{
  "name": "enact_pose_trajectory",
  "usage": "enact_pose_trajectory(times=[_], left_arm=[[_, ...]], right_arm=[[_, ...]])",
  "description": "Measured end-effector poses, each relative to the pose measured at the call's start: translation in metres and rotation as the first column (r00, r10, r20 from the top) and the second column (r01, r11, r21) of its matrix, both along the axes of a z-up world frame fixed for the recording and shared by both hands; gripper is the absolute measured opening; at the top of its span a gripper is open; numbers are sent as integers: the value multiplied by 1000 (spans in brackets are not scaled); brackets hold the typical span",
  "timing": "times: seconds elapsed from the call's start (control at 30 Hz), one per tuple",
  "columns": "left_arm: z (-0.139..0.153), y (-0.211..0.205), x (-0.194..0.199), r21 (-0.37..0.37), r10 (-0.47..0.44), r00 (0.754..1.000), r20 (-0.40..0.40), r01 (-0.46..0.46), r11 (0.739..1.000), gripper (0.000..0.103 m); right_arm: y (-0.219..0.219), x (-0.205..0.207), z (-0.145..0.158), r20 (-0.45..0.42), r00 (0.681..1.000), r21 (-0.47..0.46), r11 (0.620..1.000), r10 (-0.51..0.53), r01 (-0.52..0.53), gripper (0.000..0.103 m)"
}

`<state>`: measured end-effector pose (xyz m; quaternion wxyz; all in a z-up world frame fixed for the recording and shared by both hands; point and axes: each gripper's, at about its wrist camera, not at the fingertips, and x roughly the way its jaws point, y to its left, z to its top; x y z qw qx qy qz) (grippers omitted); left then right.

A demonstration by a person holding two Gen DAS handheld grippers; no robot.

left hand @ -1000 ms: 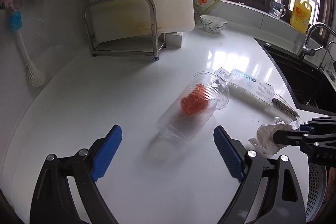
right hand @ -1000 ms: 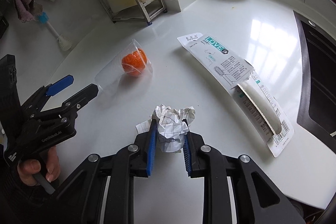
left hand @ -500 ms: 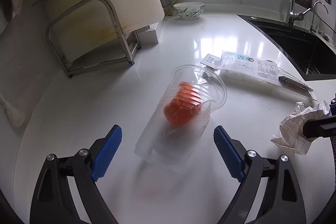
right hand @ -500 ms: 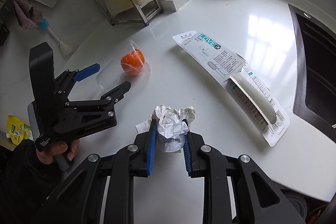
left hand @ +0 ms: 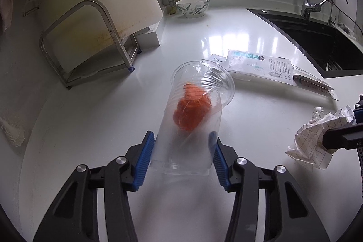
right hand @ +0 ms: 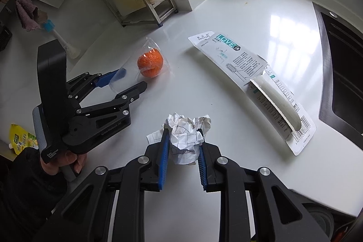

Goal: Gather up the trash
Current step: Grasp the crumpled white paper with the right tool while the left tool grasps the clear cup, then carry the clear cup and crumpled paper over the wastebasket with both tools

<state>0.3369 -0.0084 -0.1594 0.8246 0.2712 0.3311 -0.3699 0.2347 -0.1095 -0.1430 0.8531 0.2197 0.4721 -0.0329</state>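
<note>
Since the earlier frame, the left claw (left hand: 182,151) has advanced over the clear plastic cup (left hand: 195,115), and its jaws have just been closing, so that the blue pads (left hand: 145,158) now stand against the cup's sides near its base. The cup lies on its side on the white tabletop (left hand: 90,117), its long axis running straight away from the left claw, base toward the claw and open rim at the far end, just short of the torn brush package (left hand: 258,65). Inside it sits an orange ball of mesh-like stuff (left hand: 192,111), seen through ribbed, transparent walls that look thin and liable to buckle under pressure. Whether the pads already press firmly or merely touch cannot be told; the walls show no evident dent. The right claw (right hand: 182,146) is pinched on a crumpled sheet of squared paper (right hand: 186,140), which juts beyond its pads, off to the right of the cup. Of the two claws, the left is plainly the nearer to the cup. The coming lift appears to depend on the pads bearing squarely across the cup's width, at right angles to its long axis.
</note>
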Motion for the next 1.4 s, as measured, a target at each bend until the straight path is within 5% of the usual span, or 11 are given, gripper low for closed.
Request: enact_pose_trajectory(times=[0.33, 0.63, 1.4], left_arm=[[31, -3, -12, 46, 17, 998, 67, -20, 999, 47], [52, 2, -34, 13, 77, 995, 61, -77, 997, 46], [86, 10, -176, -74, 329, 944, -39, -331, 941, 46]], right_arm=[[-6, -8, 5, 29, 1000, 16, 1000, 2, -3, 22], [-14, -23, 9, 56, 998, 36, 999, -1, -1, 22], [-46, -126, 22, 58, 989, 10, 990, 139, -140, 22]])
